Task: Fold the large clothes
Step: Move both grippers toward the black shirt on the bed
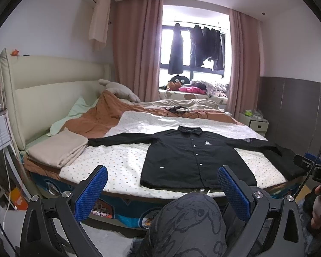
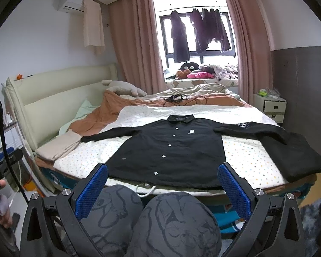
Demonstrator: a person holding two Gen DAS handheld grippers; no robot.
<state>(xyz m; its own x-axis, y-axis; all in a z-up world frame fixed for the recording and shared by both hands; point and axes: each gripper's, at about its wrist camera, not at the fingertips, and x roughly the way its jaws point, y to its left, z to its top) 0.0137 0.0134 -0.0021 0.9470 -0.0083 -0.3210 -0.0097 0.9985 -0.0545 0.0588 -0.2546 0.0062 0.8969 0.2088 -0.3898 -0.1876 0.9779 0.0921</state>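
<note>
A black button-up shirt [image 1: 194,156] lies flat and face up on the dotted sheet [image 1: 122,160], collar away from me, both sleeves spread out sideways. In the right wrist view the same shirt [image 2: 171,150] fills the near middle of the bed. My left gripper [image 1: 162,175] hangs open short of the bed's near edge, nothing between its blue pads [image 1: 92,192]. My right gripper [image 2: 162,173] is open too, back from the shirt's hem, with blue pads [image 2: 233,190] apart. The person's knees [image 2: 160,218] in patterned grey trousers sit below both grippers.
Folded beige cloth [image 1: 60,147] lies at the bed's left, a folded black garment [image 2: 295,156] at its right corner. An orange blanket [image 1: 100,117], a plush toy and cables lie further back. A bedside cabinet [image 2: 271,107] stands right; dark clothes hang at the window [image 1: 194,47].
</note>
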